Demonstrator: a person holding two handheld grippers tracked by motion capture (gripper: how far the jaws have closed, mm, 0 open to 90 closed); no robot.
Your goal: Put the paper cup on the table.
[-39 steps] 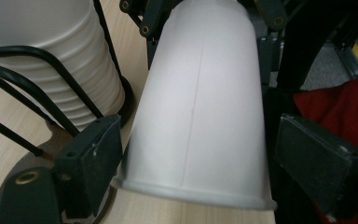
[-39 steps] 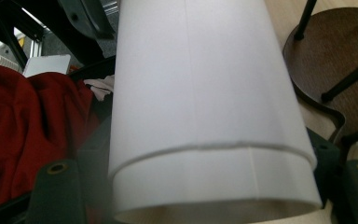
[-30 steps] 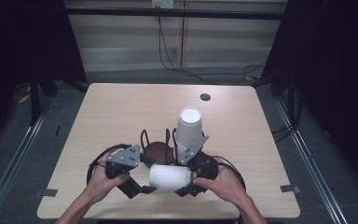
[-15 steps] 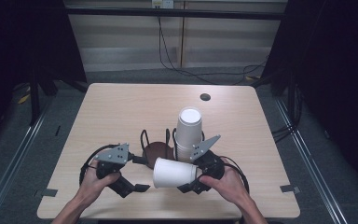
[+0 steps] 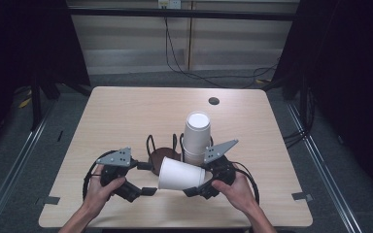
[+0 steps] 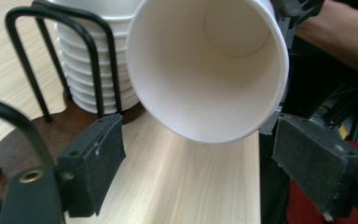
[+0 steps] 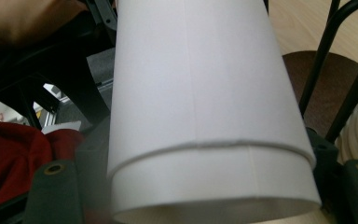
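Observation:
A white paper cup [image 5: 180,174] lies on its side in the air, mouth to the left, with my right gripper [image 5: 197,180] shut on its base end. In the right gripper view the cup [image 7: 205,116] runs up between the jaws [image 7: 205,196]. My left gripper [image 5: 146,178] stands open just left of the cup's mouth, apart from it. The left gripper view looks into the open cup [image 6: 205,70] above the spread pads [image 6: 93,168]. A tall stack of white cups [image 5: 196,136] stands upside down in a black wire holder with a brown base [image 5: 161,156].
The wooden table [image 5: 126,116] has a small dark hole [image 5: 213,101] near its far edge. Cables loop from both grippers near the front edge. Dark floor and metal rails surround the table.
My left gripper has let go of the cup and drawn back to the left, opening. The right gripper keeps the cup and has lifted it slightly.

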